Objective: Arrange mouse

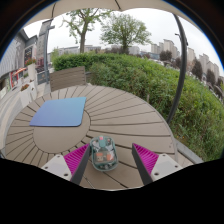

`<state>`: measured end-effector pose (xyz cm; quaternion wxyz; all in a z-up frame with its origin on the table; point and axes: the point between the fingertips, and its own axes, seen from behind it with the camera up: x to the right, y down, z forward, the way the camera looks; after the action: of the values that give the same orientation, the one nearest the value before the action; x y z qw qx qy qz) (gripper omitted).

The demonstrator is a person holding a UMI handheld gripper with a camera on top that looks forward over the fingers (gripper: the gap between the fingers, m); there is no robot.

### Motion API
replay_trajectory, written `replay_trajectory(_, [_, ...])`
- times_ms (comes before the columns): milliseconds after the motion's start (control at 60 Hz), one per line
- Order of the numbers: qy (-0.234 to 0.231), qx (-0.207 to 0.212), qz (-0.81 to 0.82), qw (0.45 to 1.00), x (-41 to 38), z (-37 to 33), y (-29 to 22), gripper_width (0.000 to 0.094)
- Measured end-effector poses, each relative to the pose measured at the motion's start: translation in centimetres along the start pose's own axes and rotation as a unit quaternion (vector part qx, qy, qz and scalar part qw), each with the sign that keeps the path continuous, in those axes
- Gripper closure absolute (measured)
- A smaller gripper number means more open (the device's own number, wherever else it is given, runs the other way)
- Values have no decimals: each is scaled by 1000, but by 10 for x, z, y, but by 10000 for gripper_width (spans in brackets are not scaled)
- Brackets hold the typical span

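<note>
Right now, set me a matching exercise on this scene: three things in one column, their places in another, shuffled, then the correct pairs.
Things:
1. translucent teal computer mouse
2. flat blue rectangular mouse pad
3. slatted wooden chair

Places:
A. beyond the round table's far edge
B. between the open gripper fingers, a gap at either side
C. on the round slatted wooden table, ahead of the fingers and toward the left one

Pairs: 1-B, 2-C, 3-A
</note>
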<state>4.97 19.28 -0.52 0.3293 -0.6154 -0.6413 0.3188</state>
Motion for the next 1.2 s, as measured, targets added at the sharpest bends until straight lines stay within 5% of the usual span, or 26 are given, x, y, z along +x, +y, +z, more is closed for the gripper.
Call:
replay_trajectory(333, [6, -23, 17, 1000, 4, 18, 1, 148])
replay_trajectory(383, [8, -23, 13, 1000, 2, 18, 1, 279])
replay_trajectory(417, [0, -24, 15, 1000, -3, 18, 1, 496])
replay_trajectory(467, [16, -30, 11, 999, 1, 15, 2, 521])
replay_trajectory(617, [16, -46, 39, 998, -6, 7, -13, 555])
replay_trajectory(917, [-42, 10, 53, 998, -126, 24, -163, 579])
replay_trajectory(1017, [-75, -7, 54, 996, -188, 66, -165, 579])
replay_trajectory(1200, [-65, -52, 36, 996, -238, 132, -123, 579])
